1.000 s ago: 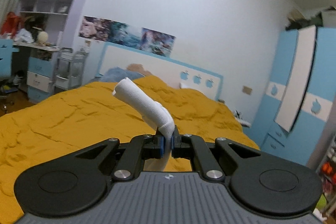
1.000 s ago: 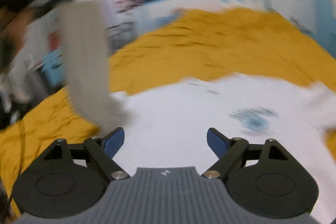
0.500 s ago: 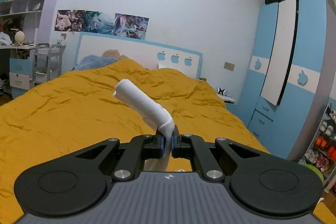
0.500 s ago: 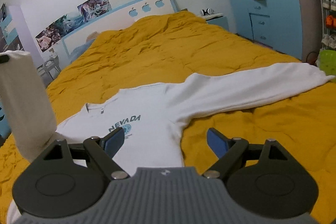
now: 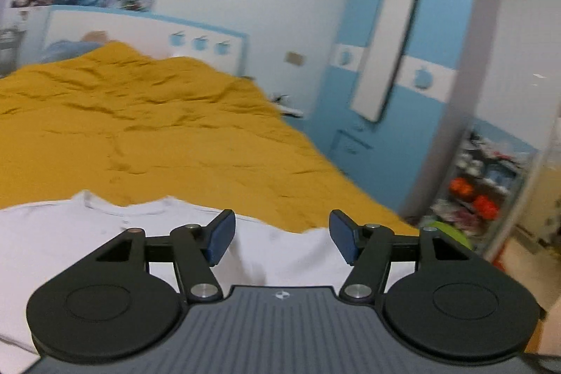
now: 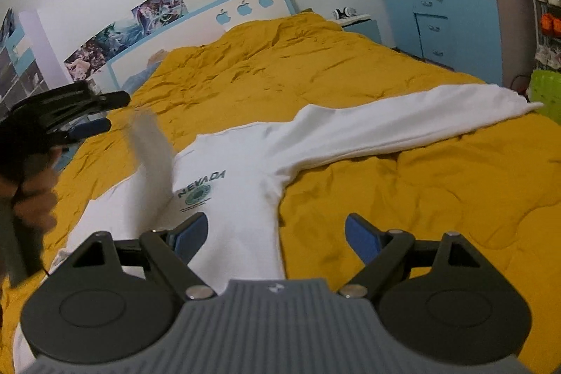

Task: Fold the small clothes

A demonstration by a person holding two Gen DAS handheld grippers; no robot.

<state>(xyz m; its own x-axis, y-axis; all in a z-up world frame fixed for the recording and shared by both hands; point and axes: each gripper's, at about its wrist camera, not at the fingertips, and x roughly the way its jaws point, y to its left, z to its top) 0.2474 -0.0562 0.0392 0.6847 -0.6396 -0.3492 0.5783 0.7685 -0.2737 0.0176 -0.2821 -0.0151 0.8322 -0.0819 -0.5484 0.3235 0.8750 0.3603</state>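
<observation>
- So, our left gripper [image 5: 278, 239] has its jaws spread wide, nothing between the blue pads [image 5: 220, 235]; it hovers over the collar end of the white sweatshirt [image 5: 63, 244].
- From the right wrist view we also see the left gripper [image 6: 87, 114] up at the left edge, held in our left hand [image 6: 33, 195], jaws apart there too.
- Our right gripper [image 6: 277, 239] is wide too, empty, low over the sweatshirt's hem side; one blue pad sits over white cloth, the other over the yellow bedspread [image 6: 403, 184].
- White sweatshirt [image 6: 231, 198] lies front up on the bedspread, "NEVADA" print [image 6: 198, 190] showing.
- One sleeve [image 6: 403, 125] is stretched flat out to the right, cuff near the bed edge by a green bin [image 6: 547, 90].
- Other sleeve [image 6: 150, 156] is blurred, standing up above the chest just below the left gripper; we cannot tell whether it touches anything.
- Left wrist view is blurred overall.
- Background: white-and-blue headboard [image 6: 224, 13] with apple shapes, posters [image 6: 140, 23] on the wall, blue wardrobe [image 5: 396, 58], shelf with shoes [image 5: 480, 177] at the right.
</observation>
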